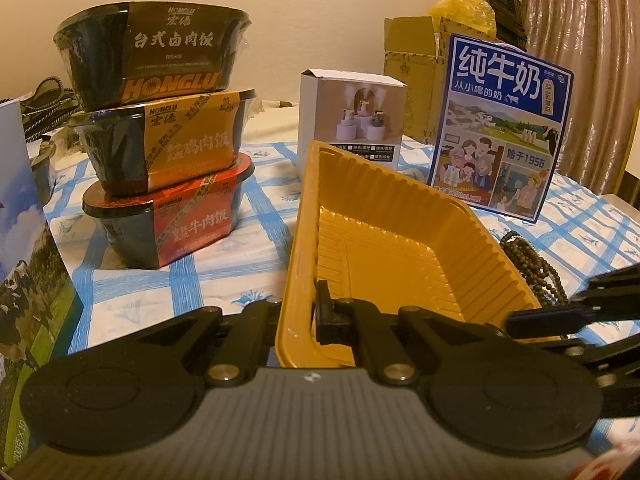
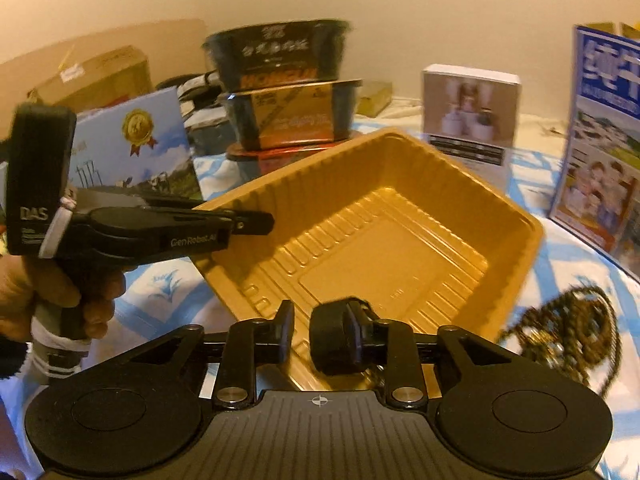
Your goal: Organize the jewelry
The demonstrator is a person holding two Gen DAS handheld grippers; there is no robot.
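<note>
1. Tray (image 1: pixel 384 240) of ridged yellow plastic occupies the centre of both views; we see it tilted, its near-left corner raised off the blue-checked cloth (image 1: pixel 256 208) that covers the counter.
2. The left gripper (image 1: pixel 298 316) has its jaws narrowed onto the tray's near-left rim, one finger inside the wall and one outside; from the right wrist view we see the same gripper (image 2: pixel 256 222) reaching in from the left and pinching that edge, with the person's left hand (image 2: pixel 60 300) around its grip.
3. The right gripper (image 2: pixel 302 332) sits low at the tray's near edge. Its jaws stand narrowly apart with a small gap between the pads, and we see nothing held between them.
4. The task's thing, a bead necklace (image 1: pixel 532 264) of dark brown beads, lies heaped on the cloth just beside the tray's right wall, outside it; in the right wrist view the same necklace (image 2: pixel 568 332) appears blurred to the right of the right gripper.
5. Behind the tray we note three stacked meal bowls (image 1: pixel 160 136) at left, a small white box (image 1: pixel 352 116) at centre, and a blue milk carton (image 1: pixel 500 128) at right.
6. A second milk carton (image 2: pixel 136 148) stands at far left.
</note>
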